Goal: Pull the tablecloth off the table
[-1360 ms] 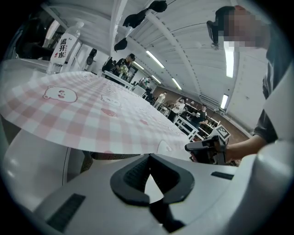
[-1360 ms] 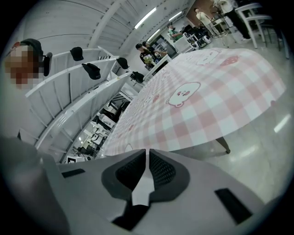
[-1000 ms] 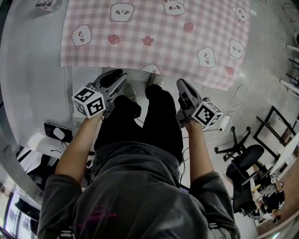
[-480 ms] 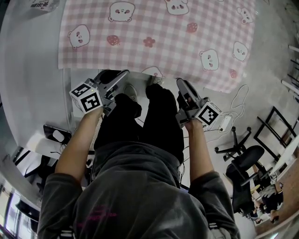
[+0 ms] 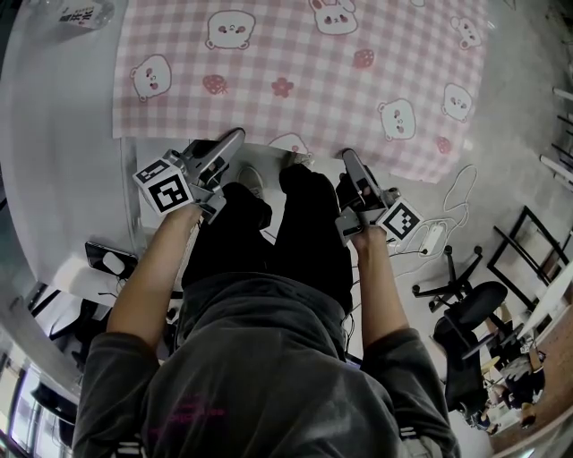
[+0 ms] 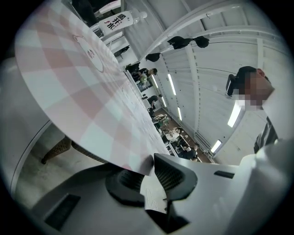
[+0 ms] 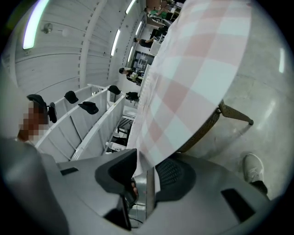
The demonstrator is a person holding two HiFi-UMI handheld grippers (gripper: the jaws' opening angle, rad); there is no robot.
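Straddling the near hem of the pink checked tablecloth (image 5: 304,80), the left hand-held gripper (image 5: 231,139) has its jaws apart, with the cloth edge between them. The right hand-held gripper (image 5: 349,161) does likewise. The tablecloth lies spread on the white surface (image 5: 63,134), with a bottle (image 5: 81,12) by the cloth's far left corner.

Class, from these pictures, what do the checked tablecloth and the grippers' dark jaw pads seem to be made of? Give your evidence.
Tablecloth: probably thin plastic or coated sheet, matte, with printed pink checks. Its overhanging edge holds a smooth curve without folds.
Left gripper pads: likely rubber or soft plastic, matte dark grey with a fine ribbed texture.
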